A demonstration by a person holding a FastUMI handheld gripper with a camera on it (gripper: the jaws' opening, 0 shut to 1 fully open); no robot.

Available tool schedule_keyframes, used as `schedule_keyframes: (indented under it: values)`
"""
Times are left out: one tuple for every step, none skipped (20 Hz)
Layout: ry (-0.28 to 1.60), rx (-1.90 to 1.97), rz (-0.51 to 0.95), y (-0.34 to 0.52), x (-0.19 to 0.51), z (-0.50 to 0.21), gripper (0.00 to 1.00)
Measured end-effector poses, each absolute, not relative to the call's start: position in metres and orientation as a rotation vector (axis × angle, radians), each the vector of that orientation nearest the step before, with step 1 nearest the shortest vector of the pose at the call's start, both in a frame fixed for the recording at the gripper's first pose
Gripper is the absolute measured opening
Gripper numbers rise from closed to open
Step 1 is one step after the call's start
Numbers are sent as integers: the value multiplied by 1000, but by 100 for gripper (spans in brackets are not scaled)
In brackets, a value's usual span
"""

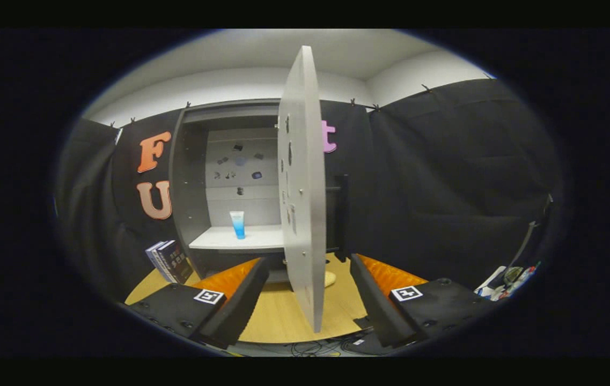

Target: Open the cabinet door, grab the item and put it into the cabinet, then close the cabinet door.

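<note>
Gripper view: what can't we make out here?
- Cabinet right half: hidden behind the open door.
- Small items on the back panel: too small to identify.
- Object on the table: mostly hidden behind the door.
- Gripper open, door edge between fingers; contact unclear.

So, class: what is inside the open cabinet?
A blue tube stands upright on the pale shelf of the cabinet. The door, edge-on between the open gripper fingers, covers the cabinet's right part, so anything there cannot be seen.
</note>
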State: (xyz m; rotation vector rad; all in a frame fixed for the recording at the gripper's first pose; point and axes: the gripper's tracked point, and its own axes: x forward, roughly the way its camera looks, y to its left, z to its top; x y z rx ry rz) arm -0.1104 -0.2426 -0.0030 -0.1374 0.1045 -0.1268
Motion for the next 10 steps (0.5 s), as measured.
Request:
schedule_keyframes:
  values:
    - [111, -127, -130, -252, -111, -5, 98]
    - [116, -119, -138, -263, -111, -6, 98]
    - [118, -114, -147, -273, -110, -8, 97]
    - [118, -110, -153, -282, -108, -10, 98]
    - [121, -107, -160, -291, -106, -13, 98]
    - [127, -105, -169, -301, -103, -18, 98]
    - [136, -103, -176, -309, -100, -24, 98]
    - [144, -101, -180, -315, -95, -30, 98]
    - [154, -102, -181, -319, -88, -37, 98]
    - [163, -105, -182, -321, -82, -43, 98]
